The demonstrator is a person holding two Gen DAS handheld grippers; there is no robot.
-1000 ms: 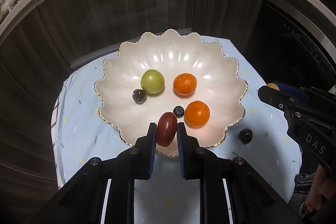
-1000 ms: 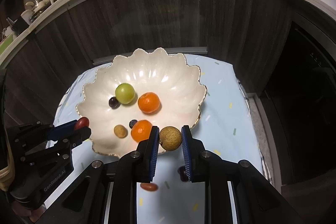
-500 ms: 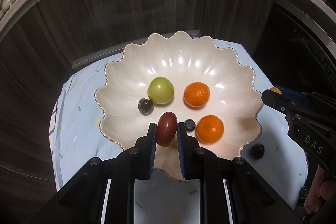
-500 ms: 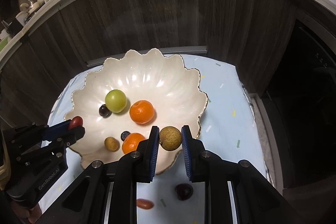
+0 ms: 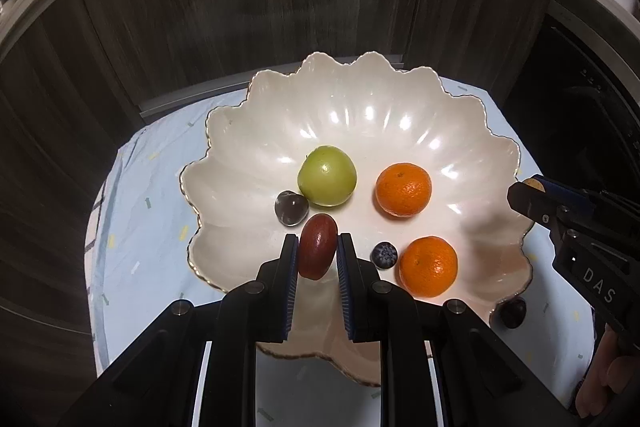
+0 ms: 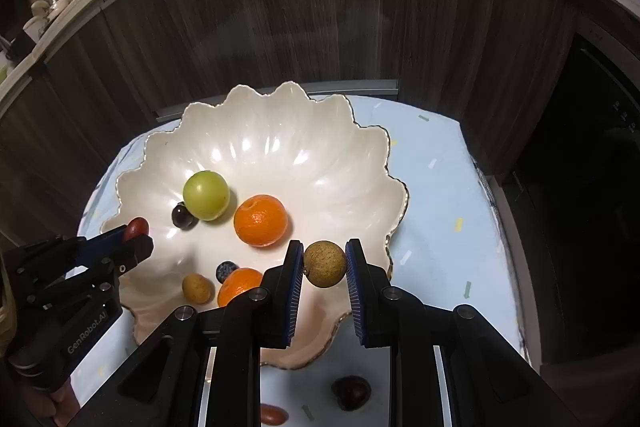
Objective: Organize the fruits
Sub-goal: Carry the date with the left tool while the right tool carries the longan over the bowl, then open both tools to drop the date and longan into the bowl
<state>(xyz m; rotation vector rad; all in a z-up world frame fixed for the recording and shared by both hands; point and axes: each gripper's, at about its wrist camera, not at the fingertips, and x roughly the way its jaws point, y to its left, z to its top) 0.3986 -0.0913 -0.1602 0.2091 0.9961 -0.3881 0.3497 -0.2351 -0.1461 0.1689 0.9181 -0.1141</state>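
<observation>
A: We're mid-delivery. Our left hand-held gripper [image 5: 317,254] is clamped on a smooth, oval red fruit [image 5: 318,251], over the near side of the scalloped white bowl [image 5: 360,107].

B: And our right hand-held gripper [image 6: 323,264] pinches a round, rough tan fruit [image 6: 324,263] just inside the bowl's gold-edged near rim.

A: We reckon both need lowering, then releasing onto bare glossy ceramic, clear of the dimpled orange [image 6: 261,220] just ahead.

B: A dark fruit [image 6: 351,392] waits on the cloth beneath us.

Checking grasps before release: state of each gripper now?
Left gripper: closed on the red oval fruit, over the bowl.
Right gripper: closed on the round brown fruit.
</observation>
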